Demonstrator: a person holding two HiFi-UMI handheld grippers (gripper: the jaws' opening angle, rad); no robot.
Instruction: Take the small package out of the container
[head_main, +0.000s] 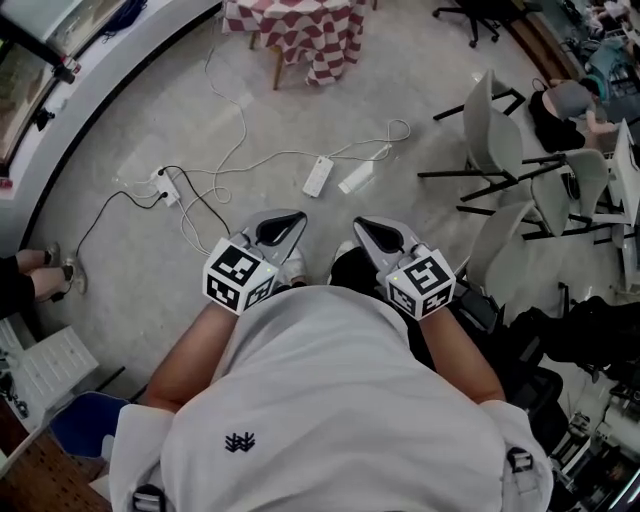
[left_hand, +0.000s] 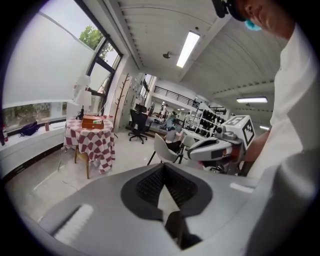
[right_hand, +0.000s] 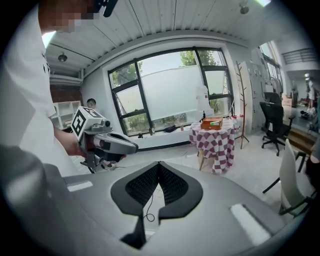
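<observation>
Both grippers are held close to the person's white-shirted body, far from the table, and point forward over the floor. My left gripper (head_main: 288, 226) is shut, its tips meeting (left_hand: 162, 165) with nothing between them. My right gripper (head_main: 366, 229) is shut and empty too (right_hand: 159, 163). A brown box-like container (right_hand: 212, 122) stands on a small table with a red-and-white checked cloth (head_main: 300, 30), several steps ahead. The same container (left_hand: 92, 121) shows in the left gripper view. I cannot make out the small package at this distance.
Cables and white power strips (head_main: 318, 176) lie on the floor between me and the table. Grey chairs (head_main: 495, 140) stand at the right, a black office chair (right_hand: 275, 120) is near a coat stand, and a person's feet (head_main: 50, 270) are at the left.
</observation>
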